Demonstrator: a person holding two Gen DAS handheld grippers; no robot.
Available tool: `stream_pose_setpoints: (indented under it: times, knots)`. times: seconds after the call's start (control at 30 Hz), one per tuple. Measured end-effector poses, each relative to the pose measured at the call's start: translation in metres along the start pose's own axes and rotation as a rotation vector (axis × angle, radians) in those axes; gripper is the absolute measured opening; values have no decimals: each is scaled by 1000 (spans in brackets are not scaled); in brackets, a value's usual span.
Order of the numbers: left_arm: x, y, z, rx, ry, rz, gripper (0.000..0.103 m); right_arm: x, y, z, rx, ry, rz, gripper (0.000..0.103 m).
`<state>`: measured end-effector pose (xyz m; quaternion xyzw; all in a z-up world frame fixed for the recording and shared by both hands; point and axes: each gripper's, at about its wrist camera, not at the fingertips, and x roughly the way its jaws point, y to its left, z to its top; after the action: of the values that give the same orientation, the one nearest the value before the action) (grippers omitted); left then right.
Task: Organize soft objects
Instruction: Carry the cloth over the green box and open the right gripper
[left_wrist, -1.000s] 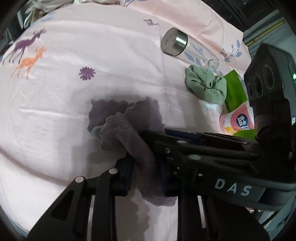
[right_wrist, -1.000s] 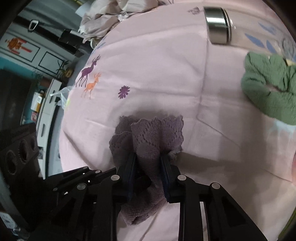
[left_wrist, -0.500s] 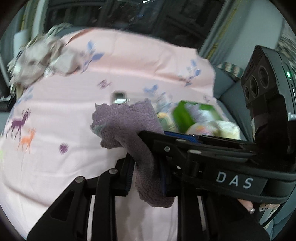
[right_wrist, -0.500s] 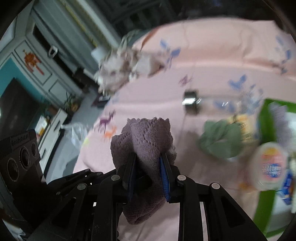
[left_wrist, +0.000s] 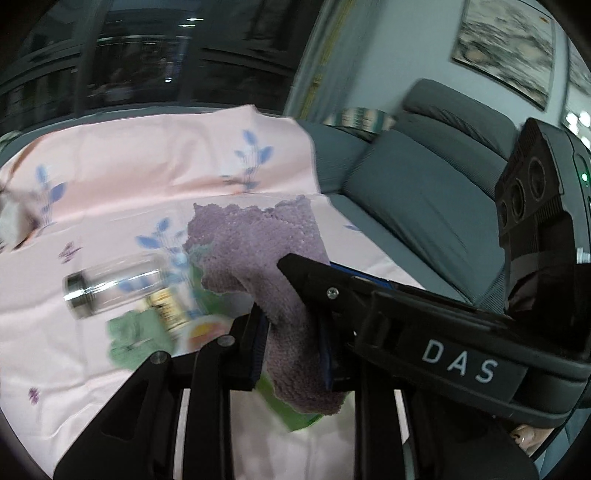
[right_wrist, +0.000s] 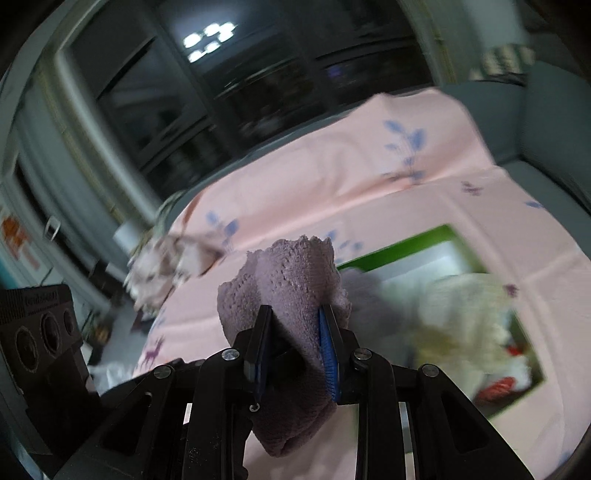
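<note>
Both tools, the left tool and the right tool, pinch the same purple knitted cloth and hold it above the pink bedsheet; I judge they should travel together at one pace so it neither stretches nor slips. Beyond lie a green cloth, a glass bottle and the green-rimmed box, already partly filled, so lower it into free space.

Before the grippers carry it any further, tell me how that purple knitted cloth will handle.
The purple knitted cloth looks floppy: it bunches above the left gripper and sags below it. It seems light, since it hangs pinched between the left gripper and the right gripper alone. Its loose knit probably grips the pads rather than slipping.
</note>
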<state>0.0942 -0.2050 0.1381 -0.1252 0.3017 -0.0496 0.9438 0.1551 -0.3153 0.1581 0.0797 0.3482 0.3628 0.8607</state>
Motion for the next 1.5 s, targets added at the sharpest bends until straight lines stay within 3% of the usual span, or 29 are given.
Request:
stream_pose_setpoints:
  times: [0.13, 0.4, 0.97, 1.23, 1.3, 1.37, 1.5]
  knots:
    - [28, -21, 4, 32, 34, -54, 21, -6, -33, 4, 90, -38, -26, 28]
    - [77, -38, 2, 35, 156, -90, 21, 0, -87, -3, 252, -5, -98, 28]
    - [113, -27, -12, -33, 286, -53, 25, 27, -110, -13, 302, 120, -198, 28]
    - [112, -24, -13, -39, 292, -27, 43, 25, -112, -14, 307, 138, -231, 30]
    - [108, -23, -12, -36, 283, -26, 56, 23, -111, -13, 305, 129, -234, 47]
    - [102, -23, -11, -31, 267, -25, 61, 20, -109, -13, 310, 115, -231, 57]
    - [89, -22, -6, -27, 242, -13, 75, 13, -106, -10, 307, 86, -238, 59]
